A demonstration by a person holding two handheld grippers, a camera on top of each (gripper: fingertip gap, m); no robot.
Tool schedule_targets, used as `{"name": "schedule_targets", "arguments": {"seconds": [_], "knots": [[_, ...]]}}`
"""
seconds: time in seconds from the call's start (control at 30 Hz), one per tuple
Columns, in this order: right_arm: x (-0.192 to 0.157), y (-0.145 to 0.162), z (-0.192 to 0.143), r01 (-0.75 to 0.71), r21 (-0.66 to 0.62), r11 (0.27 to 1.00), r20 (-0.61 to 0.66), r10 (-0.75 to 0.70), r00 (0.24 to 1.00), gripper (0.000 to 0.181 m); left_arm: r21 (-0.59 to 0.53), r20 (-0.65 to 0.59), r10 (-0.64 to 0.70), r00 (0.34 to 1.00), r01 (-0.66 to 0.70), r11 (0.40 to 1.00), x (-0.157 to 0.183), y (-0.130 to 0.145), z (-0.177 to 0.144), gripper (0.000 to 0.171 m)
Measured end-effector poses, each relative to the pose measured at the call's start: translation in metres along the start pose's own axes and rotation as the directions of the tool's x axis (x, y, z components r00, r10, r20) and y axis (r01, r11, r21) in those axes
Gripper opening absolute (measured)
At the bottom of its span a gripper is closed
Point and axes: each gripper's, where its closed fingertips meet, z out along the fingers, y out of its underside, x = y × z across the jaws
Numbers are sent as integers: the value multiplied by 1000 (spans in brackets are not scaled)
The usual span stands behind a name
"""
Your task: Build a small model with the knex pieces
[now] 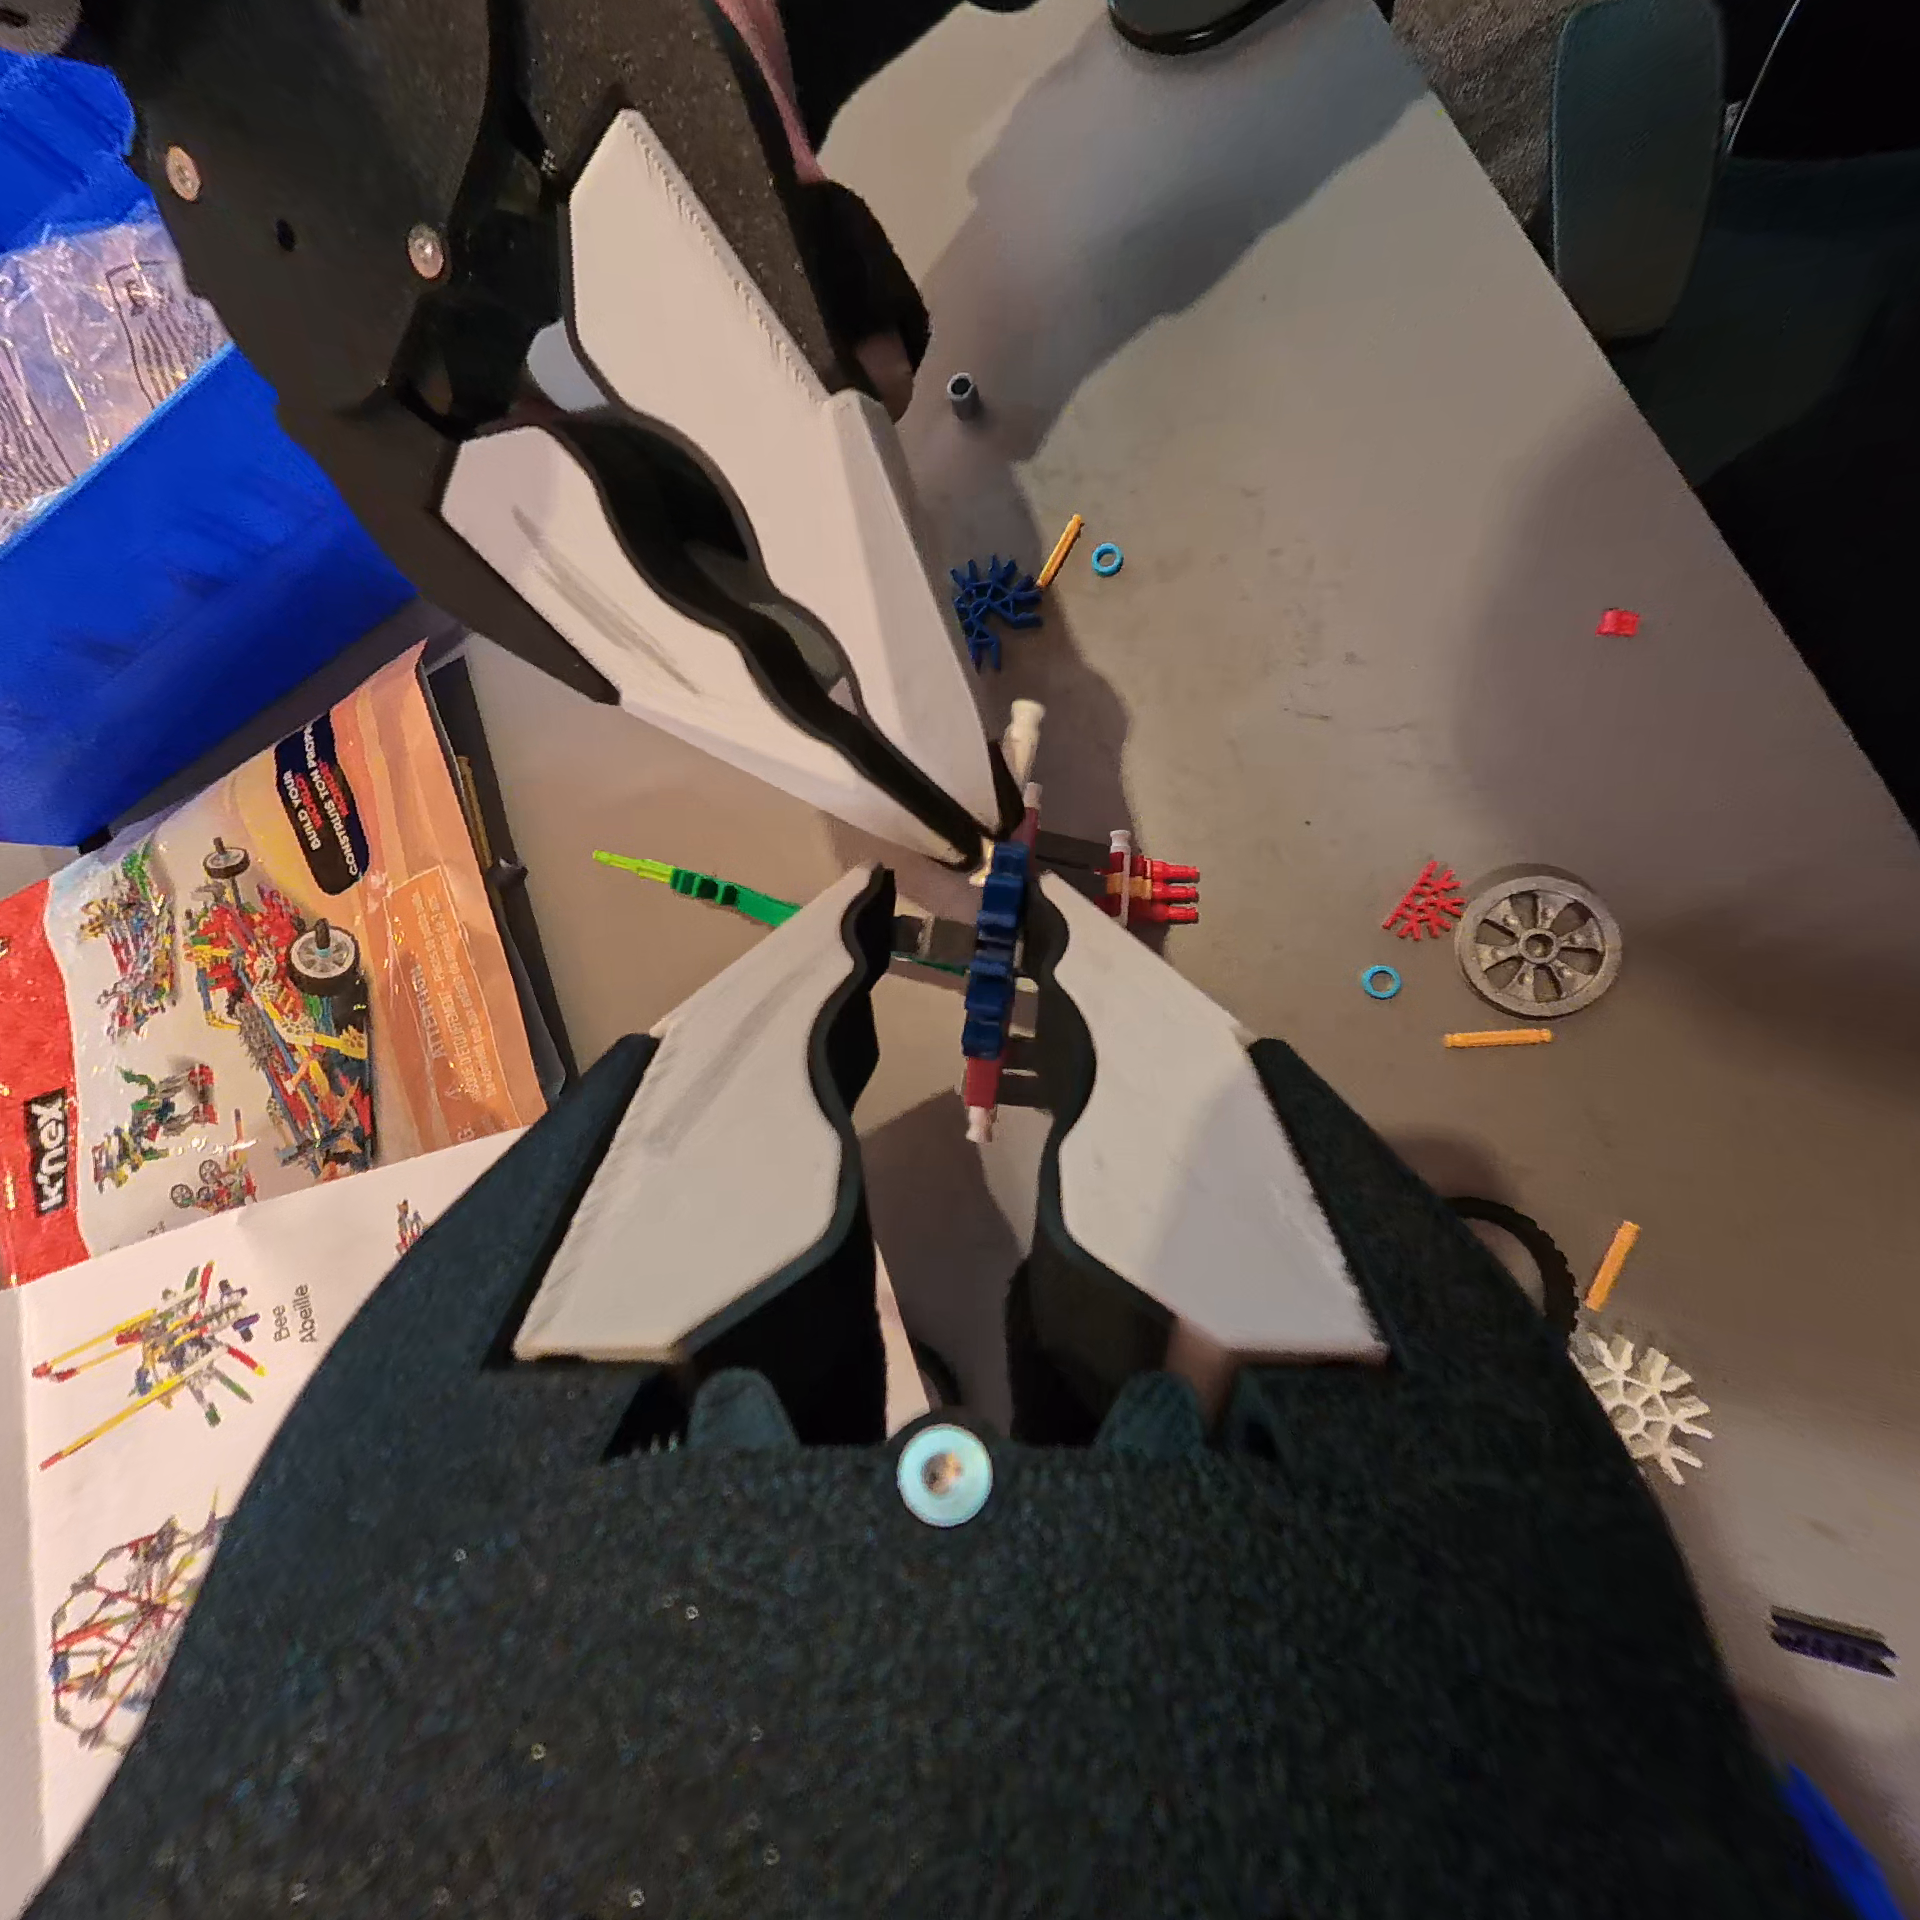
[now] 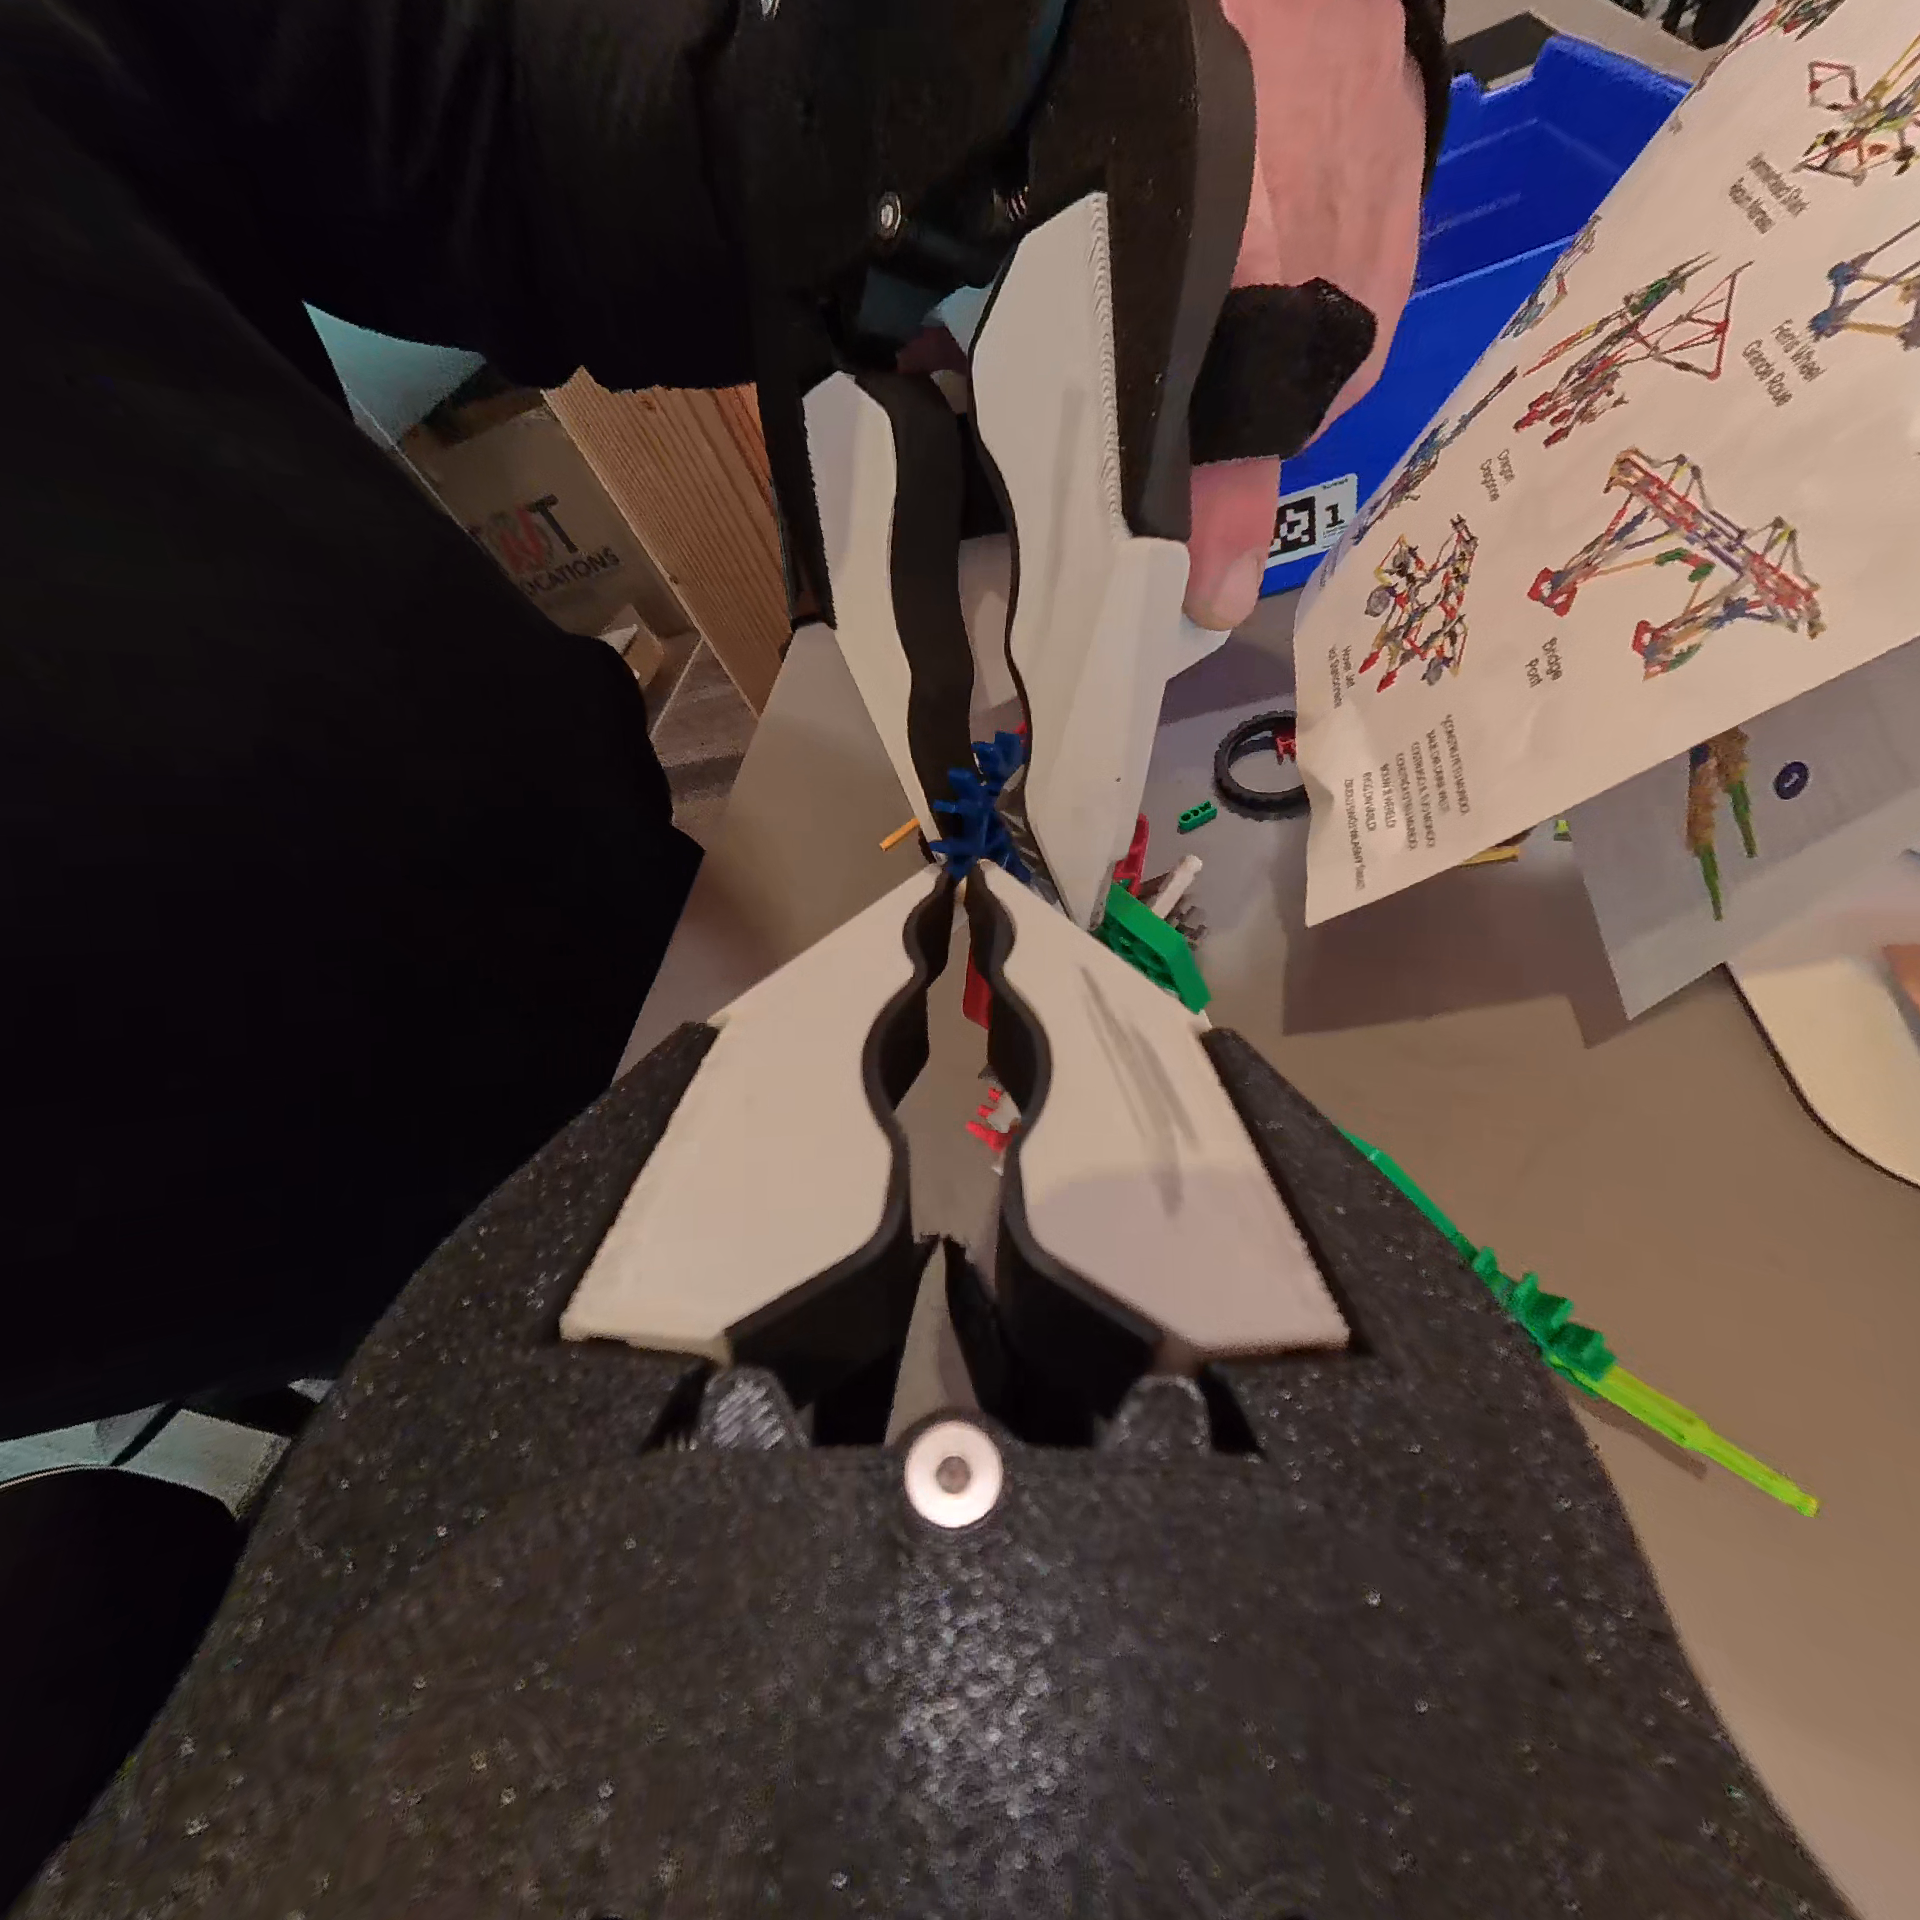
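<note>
Left gripper (image 1: 961,914) pinches a blue connector (image 1: 995,961) above the grey table (image 1: 1299,727); right gripper (image 2: 958,883) closed on its white rod (image 1: 1023,727). Loose pieces, grey wheel (image 1: 1538,940), blue bin (image 1: 156,582) nearby.

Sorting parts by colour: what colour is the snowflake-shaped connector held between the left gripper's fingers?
Blue connector, clearest in the left wrist view, clamped in the left gripper.
</note>
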Motion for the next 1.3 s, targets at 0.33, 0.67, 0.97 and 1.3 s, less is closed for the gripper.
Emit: {"name": "schedule_targets", "arguments": {"seconds": [0.33,0.67,0.97,1.3], "knots": [[0,-1,2,-49,86,995,47,45,998,0,-34,37,31,999,-30,999,-2,1,1,22],[1,-3,0,-124,192,974,69,113,991,0,-21,76,30,997,-28,999,-2,0,0,22],[16,25,5,-257,173,951,-25,265,964,0,1,84,37,996,-37,999,3,-9,4,22],[21,22,-35,-239,277,930,-181,295,938,0,-28,89,-25,996,27,999,3,-4,-1,22]]}}
